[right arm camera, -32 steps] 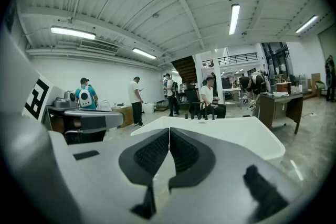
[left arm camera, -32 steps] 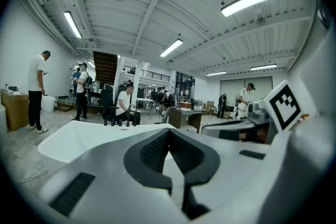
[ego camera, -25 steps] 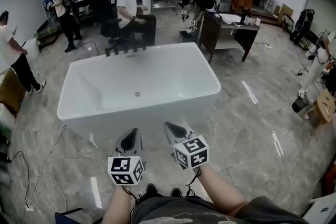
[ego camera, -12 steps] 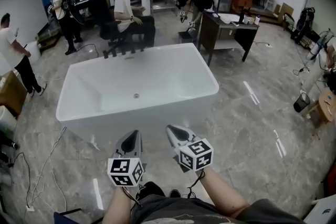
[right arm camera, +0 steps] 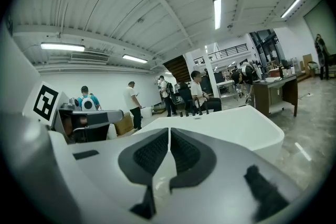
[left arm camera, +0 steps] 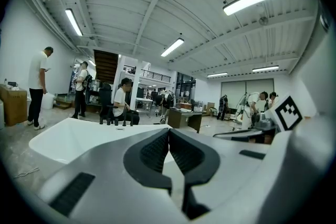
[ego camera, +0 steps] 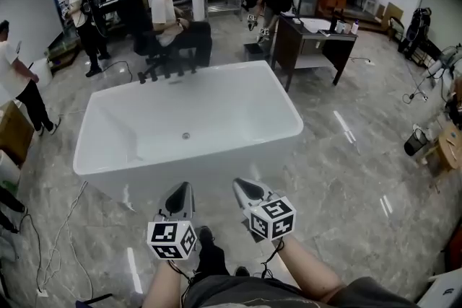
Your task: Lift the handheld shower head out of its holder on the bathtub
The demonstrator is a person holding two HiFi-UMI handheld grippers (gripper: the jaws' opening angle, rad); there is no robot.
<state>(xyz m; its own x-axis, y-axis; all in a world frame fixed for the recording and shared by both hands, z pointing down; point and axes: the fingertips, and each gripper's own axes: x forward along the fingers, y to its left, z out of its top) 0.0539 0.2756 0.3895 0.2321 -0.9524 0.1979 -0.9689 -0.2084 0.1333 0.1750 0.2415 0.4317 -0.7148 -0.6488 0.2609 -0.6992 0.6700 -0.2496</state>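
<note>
The white bathtub (ego camera: 101, 155) fills the middle of the head view. A row of black fittings (ego camera: 167, 72) stands on its far rim; the shower head among them is too small to pick out. Both grippers hang side by side over the floor in front of the tub's near wall, far from the fittings. The left gripper (ego camera: 180, 192) is shut with nothing between its jaws. The right gripper (ego camera: 245, 189) is shut and empty too. The left gripper view shows the tub (left arm camera: 68, 136) and fittings (left arm camera: 113, 122) ahead; the right gripper view shows the tub (right arm camera: 236, 128) and fittings (right arm camera: 191, 112).
A person sits on a chair (ego camera: 177, 22) just behind the tub's far rim. A dark desk (ego camera: 310, 40) stands at the back right. People stand at the left (ego camera: 18, 76). Cables (ego camera: 58, 242) trail over the floor at the tub's left.
Both grippers have sunk a little in the head view and stayed shut. The tub sits slightly nearer, and a dark shoe now shows between the grippers at the bottom.
</note>
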